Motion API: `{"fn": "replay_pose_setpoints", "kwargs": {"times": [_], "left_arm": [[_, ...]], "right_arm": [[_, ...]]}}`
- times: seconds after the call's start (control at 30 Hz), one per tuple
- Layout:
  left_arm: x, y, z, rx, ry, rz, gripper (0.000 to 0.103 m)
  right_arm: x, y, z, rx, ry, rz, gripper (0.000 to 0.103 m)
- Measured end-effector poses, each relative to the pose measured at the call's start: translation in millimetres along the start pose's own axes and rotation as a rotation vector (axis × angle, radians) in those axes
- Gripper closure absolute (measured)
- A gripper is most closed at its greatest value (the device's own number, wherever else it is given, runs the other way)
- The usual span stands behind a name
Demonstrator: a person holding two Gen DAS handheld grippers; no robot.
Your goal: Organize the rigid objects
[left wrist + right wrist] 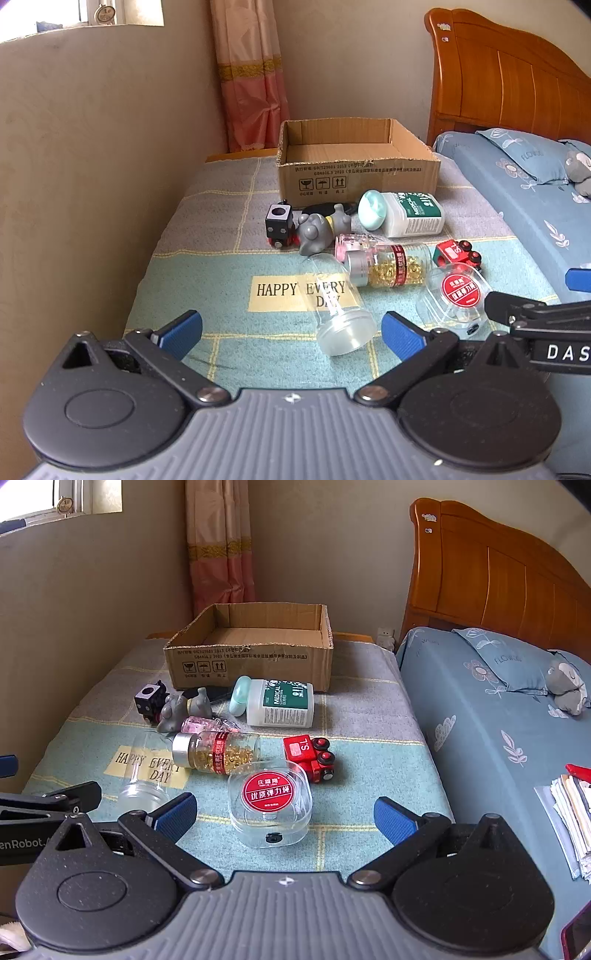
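Right wrist: both tongs [284, 812] [291, 332] wide, empty; one box [251, 661], two bottles [280, 703] [218, 753].

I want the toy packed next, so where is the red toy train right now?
The red toy train lies right of the capsule bottle, just behind the clear case with the red label.

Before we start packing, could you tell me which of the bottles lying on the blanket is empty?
The clear glass bottle lying across the "HAPPY EVERY DAY" patch; the silver-capped one holds golden capsules, and the white one is opaque.
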State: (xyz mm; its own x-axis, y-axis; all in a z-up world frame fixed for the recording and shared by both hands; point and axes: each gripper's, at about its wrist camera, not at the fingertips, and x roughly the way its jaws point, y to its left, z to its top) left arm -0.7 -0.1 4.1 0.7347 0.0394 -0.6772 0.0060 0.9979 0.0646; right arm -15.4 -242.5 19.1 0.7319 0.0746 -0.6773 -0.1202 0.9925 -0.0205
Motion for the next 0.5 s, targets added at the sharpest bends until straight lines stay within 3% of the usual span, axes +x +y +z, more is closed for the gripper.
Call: {"fn": "replay_pose_setpoints", "kwargs": {"times": [0.5], "left_arm": [[0.4, 1.3, 0.2, -0.001, -0.006, -0.002, 0.001]], "right_arm": [[-0.9, 1.2, -0.6, 0.003, -0.009, -0.002, 0.000]]}}
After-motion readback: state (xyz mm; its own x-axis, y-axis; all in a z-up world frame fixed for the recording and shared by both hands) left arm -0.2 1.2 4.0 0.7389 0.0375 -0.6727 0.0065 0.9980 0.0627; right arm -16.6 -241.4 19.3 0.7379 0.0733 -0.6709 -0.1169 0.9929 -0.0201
